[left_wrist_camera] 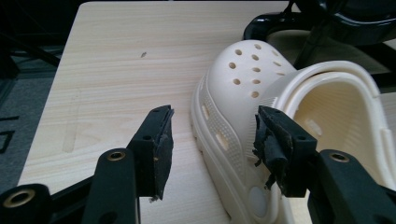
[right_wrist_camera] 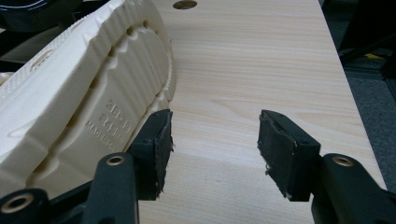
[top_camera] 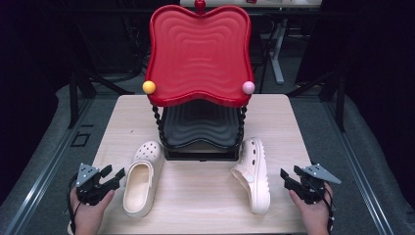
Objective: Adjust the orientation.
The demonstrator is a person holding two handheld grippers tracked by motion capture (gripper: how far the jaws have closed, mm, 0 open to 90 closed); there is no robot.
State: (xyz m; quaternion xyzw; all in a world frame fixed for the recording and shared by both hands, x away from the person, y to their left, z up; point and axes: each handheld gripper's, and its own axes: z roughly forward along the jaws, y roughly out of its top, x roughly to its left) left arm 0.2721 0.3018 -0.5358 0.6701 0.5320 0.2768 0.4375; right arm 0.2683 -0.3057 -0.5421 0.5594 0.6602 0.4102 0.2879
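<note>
Pale wooden table [top_camera: 205, 196] bearing two cream clogs [top_camera: 142, 178] [top_camera: 252, 174] and a black-based rack [top_camera: 200, 152].

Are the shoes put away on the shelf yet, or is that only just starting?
Only just starting. Nothing looks done: the black lower tray of the red-topped rack holds no shoe. The upright cream clog and the cream clog lying on its side are both on the wooden table. The left gripper and right gripper are open beside them, holding nothing. Both shoes are left.
</note>
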